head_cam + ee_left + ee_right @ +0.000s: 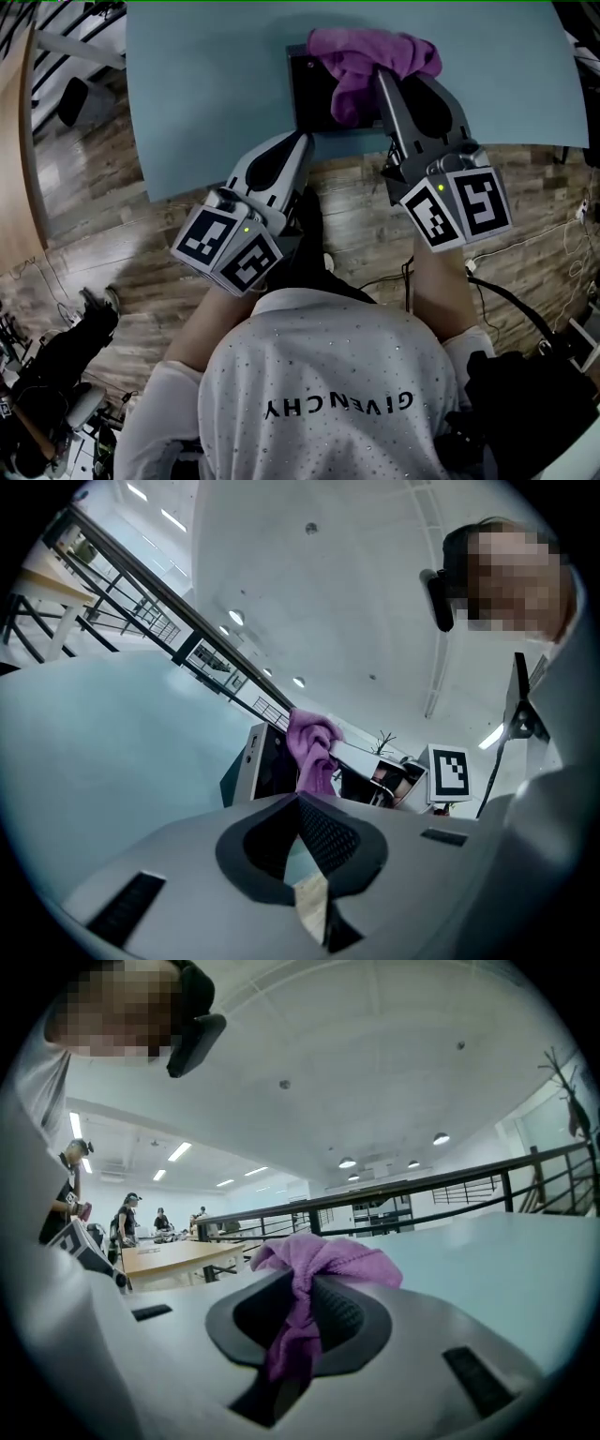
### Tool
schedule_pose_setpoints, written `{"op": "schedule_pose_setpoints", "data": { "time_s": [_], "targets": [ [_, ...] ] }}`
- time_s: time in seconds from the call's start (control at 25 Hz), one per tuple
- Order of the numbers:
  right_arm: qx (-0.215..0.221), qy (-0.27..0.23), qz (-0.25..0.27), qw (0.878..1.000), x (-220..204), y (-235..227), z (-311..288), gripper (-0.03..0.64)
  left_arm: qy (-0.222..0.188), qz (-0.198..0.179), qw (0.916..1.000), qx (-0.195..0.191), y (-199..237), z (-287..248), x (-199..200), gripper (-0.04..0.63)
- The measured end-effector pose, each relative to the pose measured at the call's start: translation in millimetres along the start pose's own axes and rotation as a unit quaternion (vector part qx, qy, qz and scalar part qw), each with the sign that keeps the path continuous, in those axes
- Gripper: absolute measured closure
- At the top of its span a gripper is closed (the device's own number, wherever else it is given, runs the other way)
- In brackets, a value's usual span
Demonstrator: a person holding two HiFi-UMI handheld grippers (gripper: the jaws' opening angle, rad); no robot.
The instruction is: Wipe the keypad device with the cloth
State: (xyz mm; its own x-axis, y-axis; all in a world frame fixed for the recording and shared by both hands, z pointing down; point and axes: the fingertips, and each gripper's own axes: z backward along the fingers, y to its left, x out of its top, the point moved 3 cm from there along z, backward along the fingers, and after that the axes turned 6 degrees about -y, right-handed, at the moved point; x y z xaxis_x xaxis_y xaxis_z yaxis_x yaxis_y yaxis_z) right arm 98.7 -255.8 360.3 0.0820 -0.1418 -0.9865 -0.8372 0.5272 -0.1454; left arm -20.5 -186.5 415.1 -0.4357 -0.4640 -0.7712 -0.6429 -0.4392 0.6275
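Note:
The keypad device (312,94), a dark flat box, lies at the near edge of the pale blue table (206,84). A purple cloth (375,52) is bunched over its right part. My right gripper (377,77) is shut on the cloth, and a fold of the cloth (302,1309) hangs pinched between its jaws. My left gripper (303,141) sits just below the device's near left corner, jaws shut with nothing between them (298,801). In the left gripper view the device (265,763) stands ahead with the cloth (314,747) on it. The keypad face is mostly hidden.
Wooden floor (112,187) lies below the table's near edge. A person's white shirt (328,384) fills the bottom of the head view. Cables (572,234) trail at the right. A railing (441,1190) and other tables (178,1255) stand far off.

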Motion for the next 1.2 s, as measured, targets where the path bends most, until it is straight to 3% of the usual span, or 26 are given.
{"op": "schedule_pose_setpoints", "data": {
  "time_s": [0.2,0.68,0.88,1.2],
  "targets": [
    [-0.046,-0.003,0.0,0.999,1.3,-25.5,14.3,0.558,0.002,0.002,1.0,-0.006,-2.8,-2.0,-1.0,0.594],
    [-0.109,-0.026,-0.027,0.993,6.2,-57.0,36.2,0.561,0.006,0.012,0.9999,-0.004,2.9,1.0,-4.8,0.594],
    [-0.023,-0.062,-0.059,0.996,18.1,-16.4,34.5,0.563,-0.002,0.017,0.9996,0.021,9.4,3.5,-7.7,0.594],
    [0.107,0.0,-0.017,0.994,-7.0,84.4,-7.2,0.561,-0.009,0.028,0.9993,0.023,15.1,20.6,-4.0,0.594]
  ]
}}
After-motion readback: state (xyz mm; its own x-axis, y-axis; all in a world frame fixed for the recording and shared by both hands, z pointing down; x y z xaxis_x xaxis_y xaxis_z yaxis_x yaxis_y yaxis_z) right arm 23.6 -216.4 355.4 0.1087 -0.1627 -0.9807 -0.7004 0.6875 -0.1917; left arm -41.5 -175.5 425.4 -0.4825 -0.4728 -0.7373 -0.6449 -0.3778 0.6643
